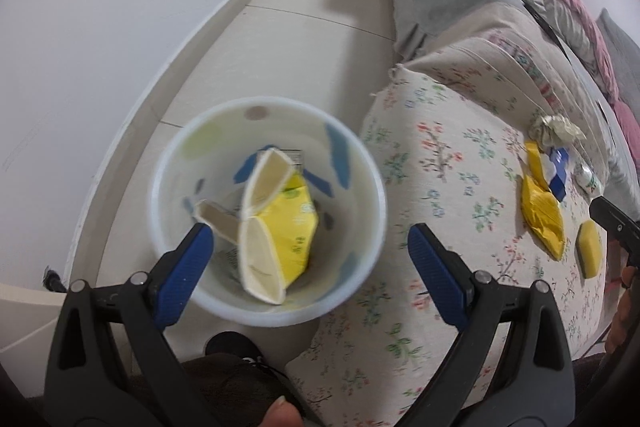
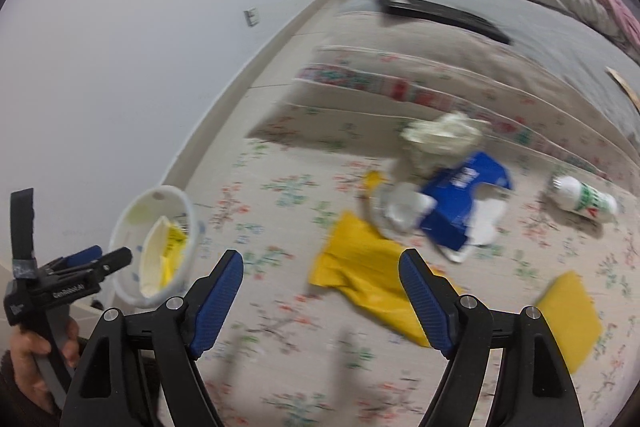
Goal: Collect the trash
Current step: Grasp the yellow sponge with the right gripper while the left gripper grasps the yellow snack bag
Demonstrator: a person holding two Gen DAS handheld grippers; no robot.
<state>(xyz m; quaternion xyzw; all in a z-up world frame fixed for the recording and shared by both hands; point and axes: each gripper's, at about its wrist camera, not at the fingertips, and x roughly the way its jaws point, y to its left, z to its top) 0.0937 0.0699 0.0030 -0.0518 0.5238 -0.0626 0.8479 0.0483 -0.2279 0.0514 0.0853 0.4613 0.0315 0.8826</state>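
Both our jaws stand wide with nothing between them. Our left gripper hangs over the white bin, one blue pad dipping inside its rim; a yellow carton with pale flaps lies in the bin, which stands on the floor beside the bed. Our right gripper hovers above the floral bedspread, where a yellow wrapper, blue box, crumpled paper, white bottle and yellow sponge lie scattered.
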